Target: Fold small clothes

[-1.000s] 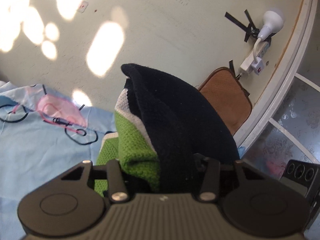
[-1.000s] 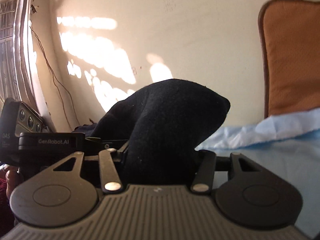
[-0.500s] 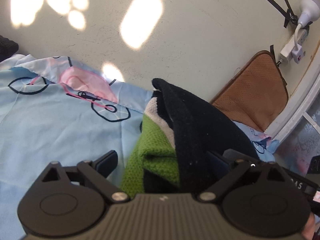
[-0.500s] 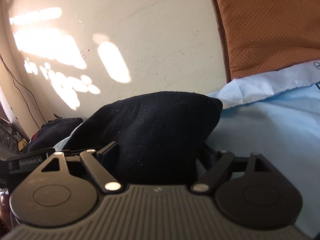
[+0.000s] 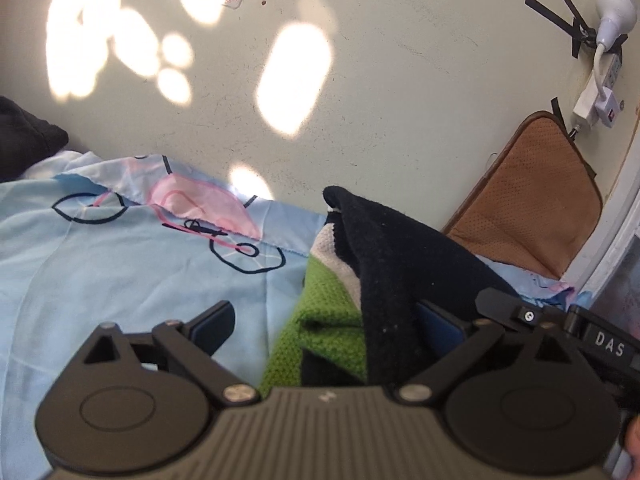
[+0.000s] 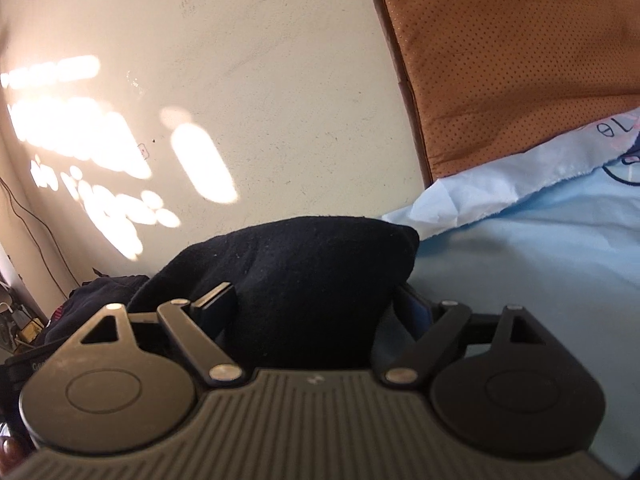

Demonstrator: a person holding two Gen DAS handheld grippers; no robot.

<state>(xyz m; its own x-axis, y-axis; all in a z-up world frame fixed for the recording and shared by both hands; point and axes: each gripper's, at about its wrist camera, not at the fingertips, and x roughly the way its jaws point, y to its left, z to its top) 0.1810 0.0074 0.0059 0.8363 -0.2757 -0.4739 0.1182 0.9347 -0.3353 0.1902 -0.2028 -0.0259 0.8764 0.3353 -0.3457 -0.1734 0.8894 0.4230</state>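
Left tongs (image 5: 332, 320) and right tongs (image 6: 316, 308) just opened wide, nothing gripped; black-green knit garment (image 5: 384, 280) slumped between jaws on blue bedsheet (image 5: 120, 264). Risk: cloth leaning on right-hand finger of left tongs, could snag on pull-out and undo fold. No containers visible.

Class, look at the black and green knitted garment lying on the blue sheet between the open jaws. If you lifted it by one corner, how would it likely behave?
The garment is probably floppy: it slumps in soft folds on the sheet. It likely grips rather than slips, given its fuzzy, coarse knit. It should not roll, since it lies bunched.
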